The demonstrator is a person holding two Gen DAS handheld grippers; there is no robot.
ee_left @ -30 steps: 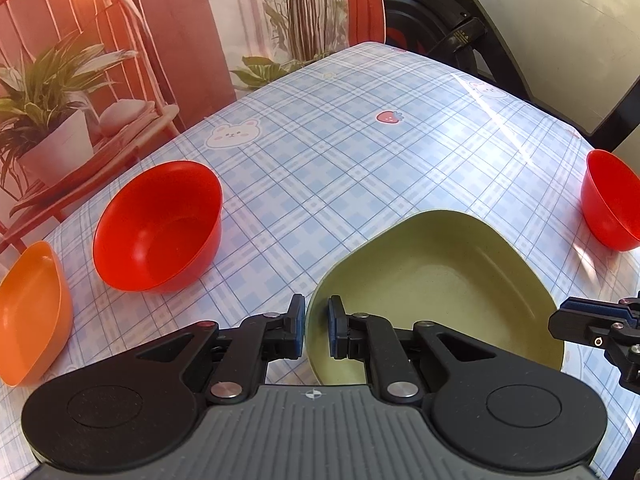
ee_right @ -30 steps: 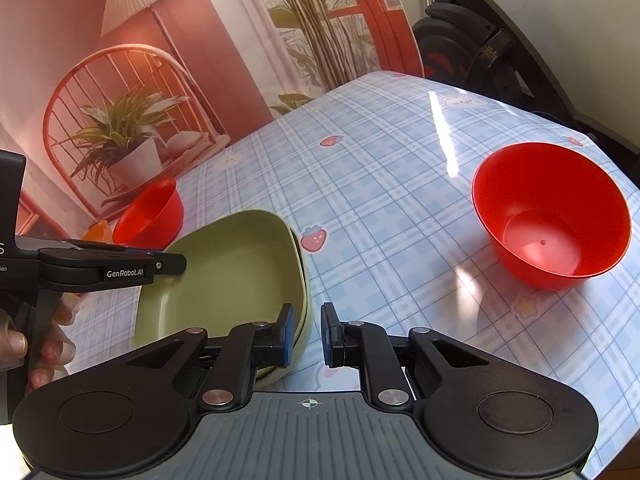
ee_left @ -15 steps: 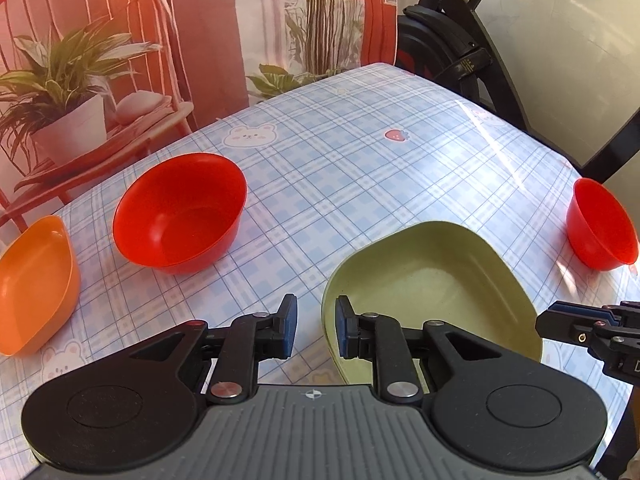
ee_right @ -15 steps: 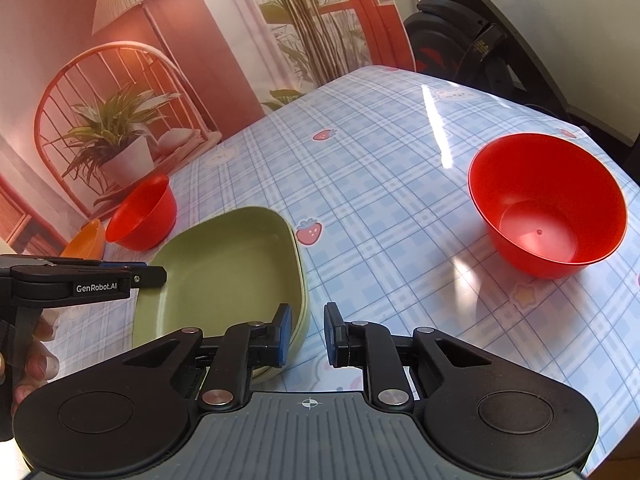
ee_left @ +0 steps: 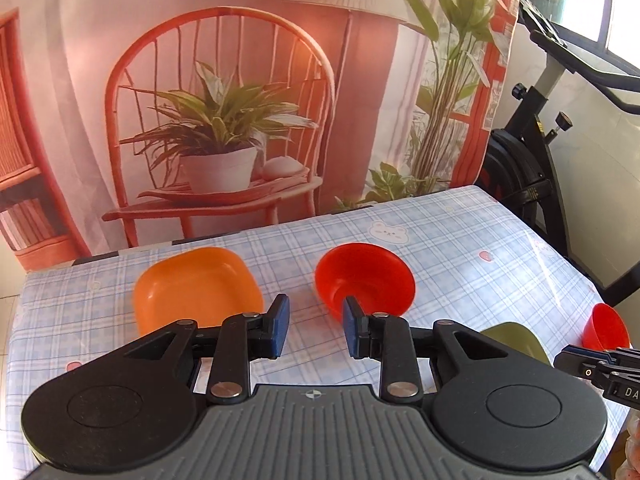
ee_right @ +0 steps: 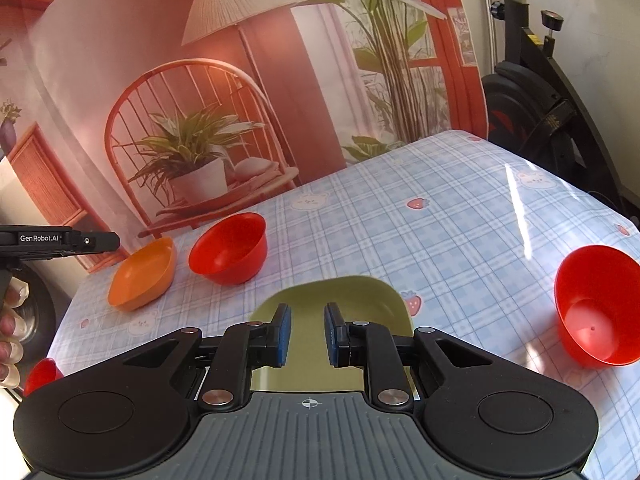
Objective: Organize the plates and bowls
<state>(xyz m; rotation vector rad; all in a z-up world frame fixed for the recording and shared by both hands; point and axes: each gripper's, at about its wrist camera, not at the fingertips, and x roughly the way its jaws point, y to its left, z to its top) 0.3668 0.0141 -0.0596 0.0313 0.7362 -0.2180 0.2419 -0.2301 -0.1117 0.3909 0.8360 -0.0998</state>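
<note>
We are lifting our left claw point(ee_left: 312, 326) off the green plate point(ee_right: 340, 300), its jaws opening, empty. Our right claw point(ee_right: 306, 334) is hovering narrow, empty. Rushing risks knocking the red bowl point(ee_left: 364, 280).

**Left gripper open over the table**

My left gripper point(ee_left: 314, 326) has just been opening, nothing between its jaws. Beyond it I see an orange dish point(ee_left: 196, 286) beside a red bowl point(ee_left: 364, 276) on the checked tablecloth point(ee_left: 480, 248).

Green plate point(ee_left: 516, 340) mostly hidden behind left tool point(ee_left: 314, 326) (only rim shows); small red object point(ee_right: 42, 374) half-hidden.
</note>
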